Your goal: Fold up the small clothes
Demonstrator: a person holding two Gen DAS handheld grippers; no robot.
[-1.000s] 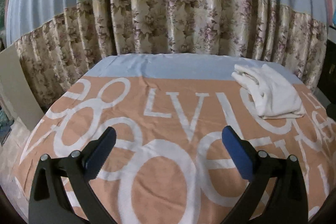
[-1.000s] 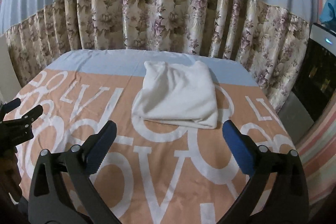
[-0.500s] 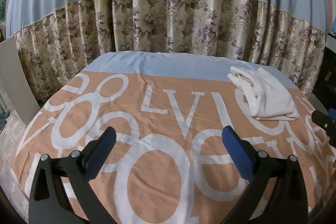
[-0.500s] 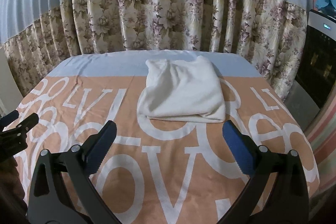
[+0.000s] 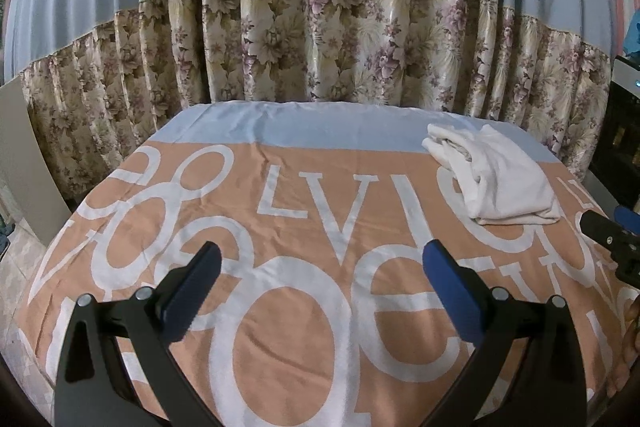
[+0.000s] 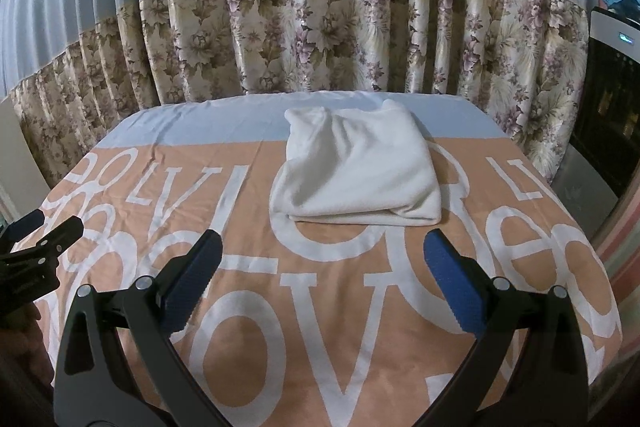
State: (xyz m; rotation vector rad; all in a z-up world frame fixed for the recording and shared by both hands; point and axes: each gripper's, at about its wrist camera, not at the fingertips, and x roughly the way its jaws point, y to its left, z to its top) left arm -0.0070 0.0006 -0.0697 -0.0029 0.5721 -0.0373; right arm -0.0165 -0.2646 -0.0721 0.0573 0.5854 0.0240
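A: What sits nearest the cameras?

B: Two grippers. The left gripper (image 5: 320,267) hangs over the near part of the table, its two blue-padded jaws spread wide with nothing between them. The right gripper (image 6: 322,255) stands the same way, jaws wide apart and holding nothing.

A: And beyond them?

B: One tablecloth (image 6: 248,311), peach with large white letters and a pale blue strip along the far edge. On it lies one white folded garment (image 6: 356,175), toward the far right part of the table, its far edge reaching the blue strip. It lies ahead of the right gripper and clear of its fingers.

A: Behind the table?

B: One curtain (image 5: 328,39), blue above and flowered below.

A: Do the views differ?

B: Yes. The right view shows the garment head-on, its smooth fold facing the camera; the left view shows the garment (image 5: 496,175) from the side, with loose layered edges at its far left corner. Each view also catches the other gripper at its edge: the right gripper (image 5: 616,239) in the left view, the left gripper (image 6: 36,251) in the right view. Only the right view shows a dark appliance (image 6: 604,99) beside the curtain clearly.
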